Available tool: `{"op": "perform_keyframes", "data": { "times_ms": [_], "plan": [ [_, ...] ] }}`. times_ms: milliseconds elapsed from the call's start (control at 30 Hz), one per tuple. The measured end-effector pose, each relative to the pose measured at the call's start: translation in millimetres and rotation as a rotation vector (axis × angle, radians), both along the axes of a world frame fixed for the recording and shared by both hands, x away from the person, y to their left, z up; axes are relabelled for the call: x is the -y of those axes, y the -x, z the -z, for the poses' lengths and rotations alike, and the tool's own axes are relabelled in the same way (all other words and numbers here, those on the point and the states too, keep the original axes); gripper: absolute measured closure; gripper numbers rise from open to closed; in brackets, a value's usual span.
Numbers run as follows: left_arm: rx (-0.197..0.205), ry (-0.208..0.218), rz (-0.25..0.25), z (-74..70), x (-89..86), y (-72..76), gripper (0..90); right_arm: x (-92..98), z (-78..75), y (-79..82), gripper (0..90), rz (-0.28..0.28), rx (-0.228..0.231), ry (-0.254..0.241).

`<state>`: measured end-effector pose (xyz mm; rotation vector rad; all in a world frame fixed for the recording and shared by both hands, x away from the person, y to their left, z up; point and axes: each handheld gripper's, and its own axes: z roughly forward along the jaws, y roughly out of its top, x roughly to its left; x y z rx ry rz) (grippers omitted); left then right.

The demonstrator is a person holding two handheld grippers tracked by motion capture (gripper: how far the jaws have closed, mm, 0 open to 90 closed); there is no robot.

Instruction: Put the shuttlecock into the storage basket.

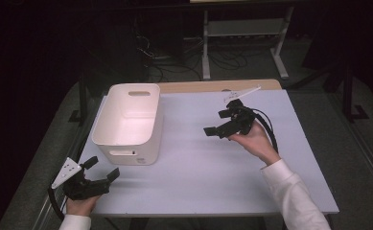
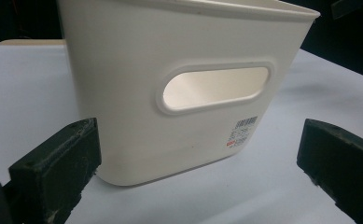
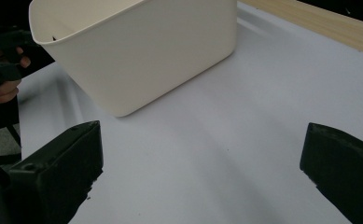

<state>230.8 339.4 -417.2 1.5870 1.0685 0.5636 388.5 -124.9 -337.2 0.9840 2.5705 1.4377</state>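
A white plastic bin (image 1: 129, 122) with slot handles stands on the left half of the pale table (image 1: 208, 163). My left gripper (image 1: 102, 170) is at the table's front left corner, open, pointing at the bin's near end; in the left gripper view the bin (image 2: 184, 88) with its handle slot and barcode sticker is just beyond the spread jaws. My right gripper (image 1: 221, 122) is held above the table's middle right, open and empty, aimed leftward at the bin (image 3: 137, 51). Nothing is between either pair of jaws.
A wooden strip (image 1: 217, 86) runs along the table's far edge. Beyond the table are a white shelf frame (image 1: 244, 33) and cables on the dark floor. In the right gripper view, the other hand (image 3: 4, 79) appears at far left.
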Motion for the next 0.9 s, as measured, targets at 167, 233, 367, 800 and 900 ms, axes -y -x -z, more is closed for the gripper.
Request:
{"op": "perform_keyframes", "data": {
  "times_ms": [167,233,367,800,900],
  "plan": [
    [-0.003,-0.004,0.000,-0.2,0.1,0.2,0.0,7.8,1.1,2.8,0.0,0.011,-0.008,-0.006],
    [-0.002,-0.006,0.003,-0.1,0.0,0.0,0.0,10.6,2.3,3.6,0.0,0.017,-0.004,-0.006],
    [-0.003,-0.014,0.004,-0.1,-0.6,0.1,0.0,16.0,5.3,5.6,0.0,0.022,-0.010,-0.001],
    [-0.001,-0.010,0.007,-0.4,-0.1,0.3,0.0,38.1,19.2,12.3,0.0,0.047,-0.036,0.012],
    [-0.001,-0.010,0.005,-0.4,-0.2,0.3,0.0,42.3,23.7,14.2,0.0,0.047,-0.040,0.014]
  ]
}}
